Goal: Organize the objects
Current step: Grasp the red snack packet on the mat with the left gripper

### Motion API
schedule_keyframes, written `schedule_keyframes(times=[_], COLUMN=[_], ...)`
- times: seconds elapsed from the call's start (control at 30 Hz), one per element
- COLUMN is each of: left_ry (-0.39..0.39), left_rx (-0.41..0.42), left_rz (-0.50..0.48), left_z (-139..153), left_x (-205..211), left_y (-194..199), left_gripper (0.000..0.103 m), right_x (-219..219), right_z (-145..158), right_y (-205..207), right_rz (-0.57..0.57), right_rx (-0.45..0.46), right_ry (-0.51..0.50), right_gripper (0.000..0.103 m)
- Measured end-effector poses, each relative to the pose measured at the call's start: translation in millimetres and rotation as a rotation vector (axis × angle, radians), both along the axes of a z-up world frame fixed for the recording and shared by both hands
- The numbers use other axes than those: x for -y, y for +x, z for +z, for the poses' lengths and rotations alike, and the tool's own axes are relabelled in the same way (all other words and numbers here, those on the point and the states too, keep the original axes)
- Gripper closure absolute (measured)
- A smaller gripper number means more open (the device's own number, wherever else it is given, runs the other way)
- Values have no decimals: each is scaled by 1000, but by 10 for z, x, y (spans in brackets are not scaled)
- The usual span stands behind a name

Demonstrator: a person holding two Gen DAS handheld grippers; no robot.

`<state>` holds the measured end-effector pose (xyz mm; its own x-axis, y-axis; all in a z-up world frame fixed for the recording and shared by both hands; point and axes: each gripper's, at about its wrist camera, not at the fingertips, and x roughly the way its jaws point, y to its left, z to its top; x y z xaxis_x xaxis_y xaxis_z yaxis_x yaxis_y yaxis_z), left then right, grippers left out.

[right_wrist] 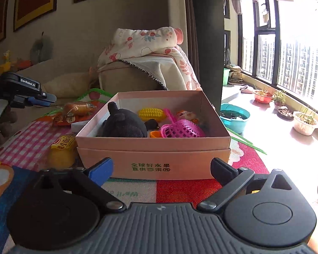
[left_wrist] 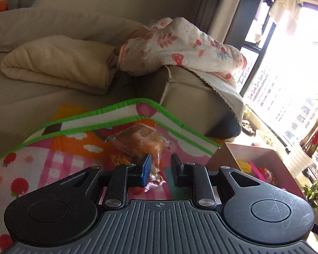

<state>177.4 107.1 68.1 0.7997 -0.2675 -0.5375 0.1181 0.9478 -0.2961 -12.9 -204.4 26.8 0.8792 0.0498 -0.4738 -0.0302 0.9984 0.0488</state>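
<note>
Inside one pink box (right_wrist: 153,148) — one corn toy (right_wrist: 151,113), one basket (right_wrist: 181,129).

Black tongs (right_wrist: 161,170), ribbed grey base, blue pad (right_wrist: 102,170)

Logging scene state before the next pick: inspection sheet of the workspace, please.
Surface: patterned play mat.
Job's things: pink cardboard box holds black plush toy, toy corn, pink basket, doll; orange snack pack and yellow bread pack lie outside on the mat.
Clutter: small white item beside the box.
Grippers: left gripper shut, snack wrapper at its fingers, grip unclear; right gripper open, empty.
Cables: nothing seen.
Surroundings: sofa, floral blanket, plant pots.
</note>
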Motion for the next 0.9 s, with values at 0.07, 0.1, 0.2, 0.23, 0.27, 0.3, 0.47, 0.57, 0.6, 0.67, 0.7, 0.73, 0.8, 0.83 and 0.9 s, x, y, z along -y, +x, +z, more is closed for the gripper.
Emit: schedule_keyframes(times=[0.07,0.1,0.2,0.23,0.27,0.3,0.47,0.57,0.6,0.67,0.7,0.73,0.8,0.83,0.9], left_ry=[42,56,109,92,51,5,-102,-134,-162,-221,-267,-306,-377,-410,-454], left_rx=[-26,-29,-24,-43,-75,-98,-144,-122,-117,-122,-132,-143,-174,-184,-202], left_rz=[-19,-38,-71,-66,-43,-15,23,29,52,125,159,164,128,105,65], left_z=[-57,-100,-215,-257,-315,-367,-604,-619,-623,-640,-656,-678,-730,-755,-784], left_x=[-56,-68,-78,-117,-190,-267,-454,-475,-517,-643,-736,-798,-878,-905,-917], left_y=[121,146,208,262,341,408,634,635,628,596,564,530,458,409,350], left_gripper=[79,79,79,79,79,79,78,78,78,78,78,78,78,78,78], right_x=[-47,-40,-20,-17,-14,-11,23,19,17,18,20,20,18,14,2], right_z=[4,12,3,-2,-9,-18,-30,-41,-41,-41,-41,-42,-41,-42,-44], right_y=[-15,-40,-32,-19,-3,20,22,27,25,21,23,23,36,39,49], right_rz=[4,6,10,12,14,16,4,2,0,-3,-5,-8,-9,-9,-9], right_rx=[14,30,24,19,12,4,6,-1,0,0,0,0,-1,-2,-6], right_ry=[-28,-21,-5,-2,1,5,25,23,23,24,24,24,23,22,15], right_gripper=[4,2,0,0,0,0,0,0,0,0,0,0,0,0,0])
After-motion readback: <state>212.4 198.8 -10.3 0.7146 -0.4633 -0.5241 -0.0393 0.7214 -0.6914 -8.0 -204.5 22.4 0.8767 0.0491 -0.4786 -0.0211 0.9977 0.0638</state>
